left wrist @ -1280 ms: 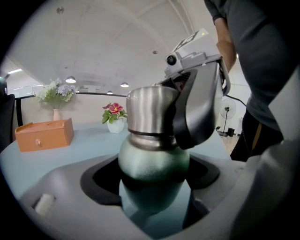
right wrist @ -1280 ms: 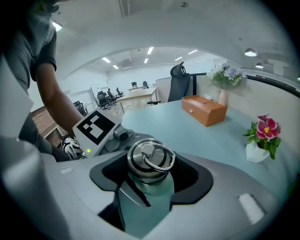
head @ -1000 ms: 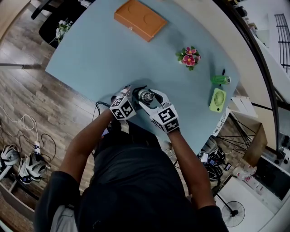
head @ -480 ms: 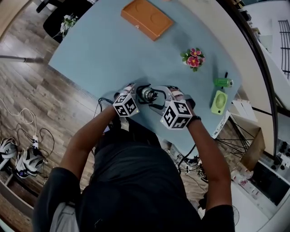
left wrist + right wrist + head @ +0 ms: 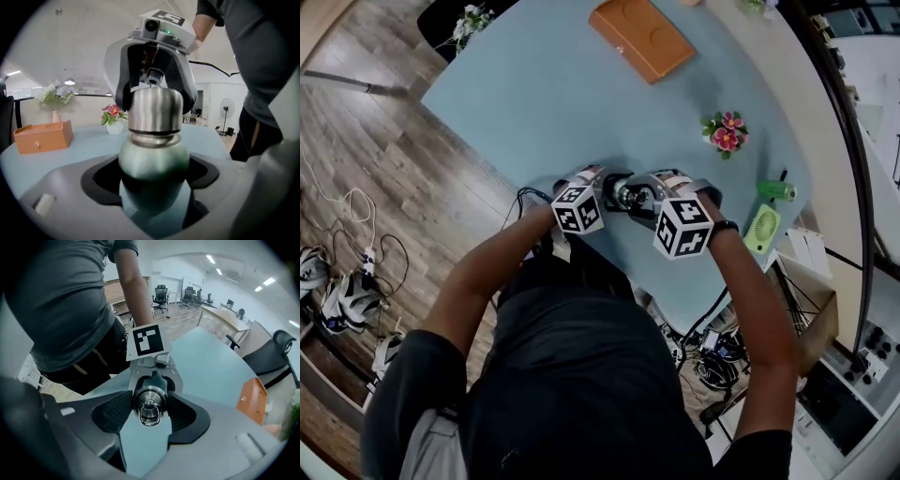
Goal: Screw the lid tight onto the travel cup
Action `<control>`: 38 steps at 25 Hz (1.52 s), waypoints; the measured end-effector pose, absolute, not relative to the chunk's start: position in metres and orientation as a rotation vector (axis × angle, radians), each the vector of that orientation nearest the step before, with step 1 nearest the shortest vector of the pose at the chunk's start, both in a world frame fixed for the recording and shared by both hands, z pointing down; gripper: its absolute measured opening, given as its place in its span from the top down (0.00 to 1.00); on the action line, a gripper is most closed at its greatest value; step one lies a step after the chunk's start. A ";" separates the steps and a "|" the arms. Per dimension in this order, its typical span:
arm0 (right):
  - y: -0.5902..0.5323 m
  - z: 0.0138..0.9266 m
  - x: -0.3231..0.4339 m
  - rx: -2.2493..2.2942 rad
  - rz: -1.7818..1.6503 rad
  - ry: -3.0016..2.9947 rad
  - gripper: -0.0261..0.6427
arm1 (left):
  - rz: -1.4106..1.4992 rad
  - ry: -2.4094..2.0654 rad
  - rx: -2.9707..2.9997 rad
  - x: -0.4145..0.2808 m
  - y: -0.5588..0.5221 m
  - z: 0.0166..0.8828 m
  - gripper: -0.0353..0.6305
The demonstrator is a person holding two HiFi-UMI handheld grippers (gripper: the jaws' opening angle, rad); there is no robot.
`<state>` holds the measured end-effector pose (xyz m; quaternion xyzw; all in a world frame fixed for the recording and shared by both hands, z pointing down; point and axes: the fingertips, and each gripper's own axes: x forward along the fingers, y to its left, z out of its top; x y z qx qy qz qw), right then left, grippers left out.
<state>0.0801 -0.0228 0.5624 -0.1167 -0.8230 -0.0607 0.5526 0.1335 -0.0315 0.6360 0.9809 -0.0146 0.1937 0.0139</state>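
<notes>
**First onlooker:** Swung round from five o'clock of the cup (image 5: 153,161) to three o'clock, the right gripper (image 5: 149,411) had let go, and its fingers are closing on the lid (image 5: 149,401) again.

**Second onlooker:** A fresh bite for another twist, I'd guess. So it's not tight yet?

**First onlooker:** Likely not. The left gripper (image 5: 153,171) has its fingers pinching the green body, holding the cup sideways just inside the six o'clock edge of the tabletop (image 5: 562,103).

**Second onlooker:** Any room?

**First onlooker:** Plenty toward twelve, bare up to the orange box (image 5: 642,37). The flower pot (image 5: 725,132) at two and the fan (image 5: 762,229) at three are well apart. Six o'clock is tight, with the edge and the person's body close.
</notes>
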 end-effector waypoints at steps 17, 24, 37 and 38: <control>-0.049 0.552 0.090 1.319 0.761 -2.058 0.62 | 0.578 -0.139 3.052 0.130 -0.032 0.636 0.30; -0.050 0.552 0.090 1.288 0.756 -2.063 0.61 | 0.579 -0.137 3.048 0.131 -0.033 0.636 0.30; -0.020 0.555 0.071 -0.063 -0.223 -1.917 0.58 | 0.578 -0.117 3.051 0.130 -0.032 0.636 0.30; -0.019 0.559 0.072 -0.146 -0.296 -1.875 0.58 | 0.577 -0.117 3.051 0.130 -0.033 0.636 0.30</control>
